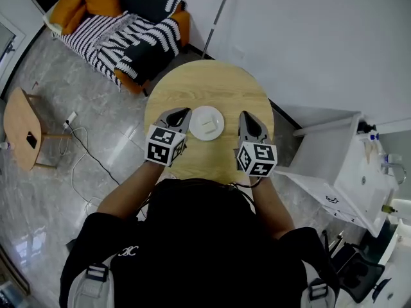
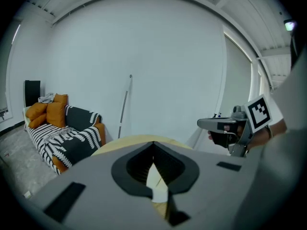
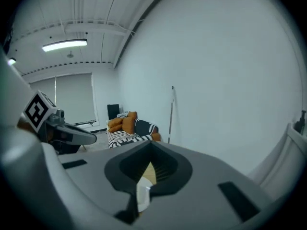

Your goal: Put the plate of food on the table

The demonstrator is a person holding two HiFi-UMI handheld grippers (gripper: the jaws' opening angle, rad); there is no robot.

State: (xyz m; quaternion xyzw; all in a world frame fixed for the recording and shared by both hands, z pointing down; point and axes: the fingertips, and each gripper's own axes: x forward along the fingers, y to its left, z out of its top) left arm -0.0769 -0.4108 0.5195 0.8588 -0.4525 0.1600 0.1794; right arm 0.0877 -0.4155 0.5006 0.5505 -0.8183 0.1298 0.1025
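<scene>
A white plate (image 1: 206, 122) with a pale piece of food (image 1: 207, 127) rests on the round wooden table (image 1: 212, 82), near its front half. My left gripper (image 1: 182, 113) hovers just left of the plate and is shut, with nothing held. On the plate's right side, my right gripper (image 1: 244, 115) is shut too, also holding nothing. Neither touches the plate. In the left gripper view the jaws (image 2: 153, 143) meet at a point, and a sliver of plate (image 2: 156, 182) shows below them. The right gripper view has the same shut jaws (image 3: 151, 143) over a sliver of plate (image 3: 143, 194).
A striped black-and-white sofa (image 1: 125, 34) with orange cushions stands beyond the table at the left. A small wooden side table (image 1: 22, 130) and a cable (image 1: 80, 153) are on the floor at left. A white cabinet (image 1: 340, 165) stands close at right. A thin pole (image 1: 218, 15) leans on the wall.
</scene>
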